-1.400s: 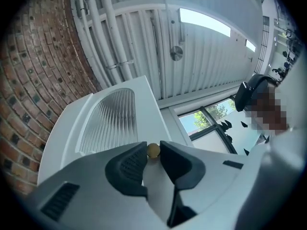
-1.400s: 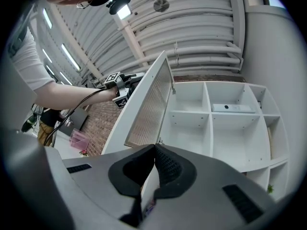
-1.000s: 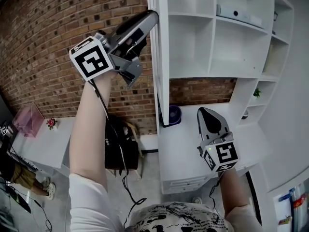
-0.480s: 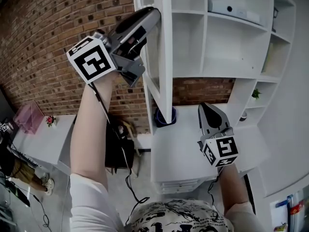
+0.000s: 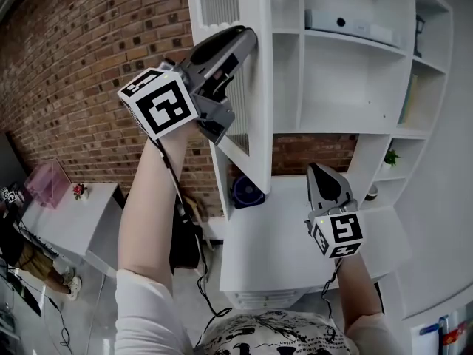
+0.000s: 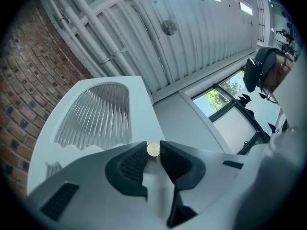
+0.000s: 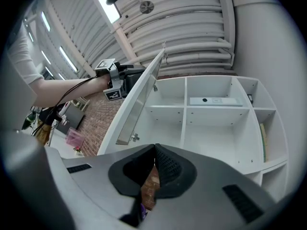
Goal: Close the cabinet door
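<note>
Filling the head view's upper right, the cabinet [image 5: 355, 65] shows open white shelves. Its door [image 5: 260, 124] stands ajar at the cabinet's left side, long axis upright, free edge angled out toward the person. The left gripper [image 5: 245, 41] is up at that free edge, jaws narrowed onto the small brass knob [image 6: 153, 149]. The right gripper [image 5: 319, 172] hangs low over the desk [image 5: 273, 250], jaws together on nothing, well apart from the door. Closing, I judge, falls to the nearer left gripper, carrying the knob rightward toward the shelves
</note>
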